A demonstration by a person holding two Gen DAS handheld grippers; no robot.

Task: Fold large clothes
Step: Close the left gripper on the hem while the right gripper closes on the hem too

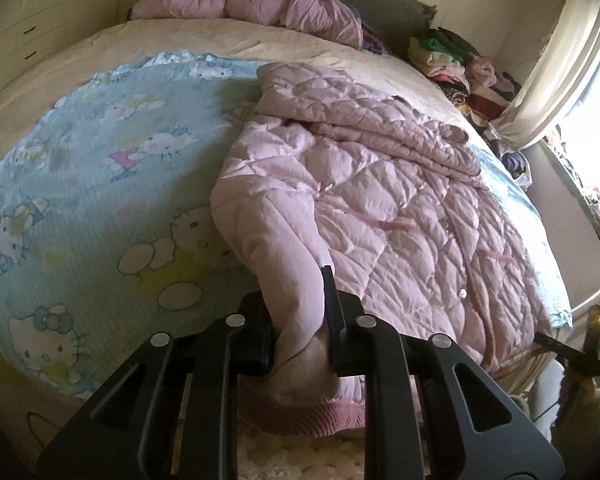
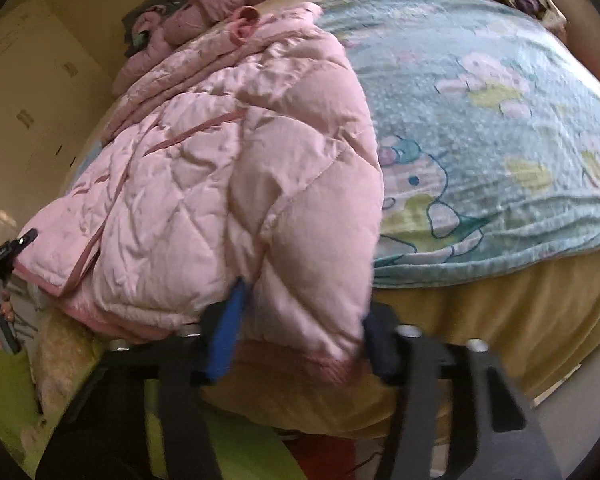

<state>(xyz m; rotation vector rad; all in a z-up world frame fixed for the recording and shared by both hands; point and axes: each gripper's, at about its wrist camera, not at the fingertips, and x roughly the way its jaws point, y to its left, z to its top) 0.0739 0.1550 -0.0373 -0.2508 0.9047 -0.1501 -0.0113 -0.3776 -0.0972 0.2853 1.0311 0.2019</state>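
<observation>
Cartoon-print blue blanket [image 1: 100,168] on bed, pink quilted coat [image 1: 380,200] spread; left tool [image 1: 296,320] pinching sleeve; right tool [image 2: 300,332] gripping hem

No words, brand names, labels or numbers can be read anywhere. The only printed marks are cartoon cat figures with bows on the light blue bedspread [image 1: 100,168], filling the left half of the left wrist view and the right side of the right wrist view, with no lettering
</observation>
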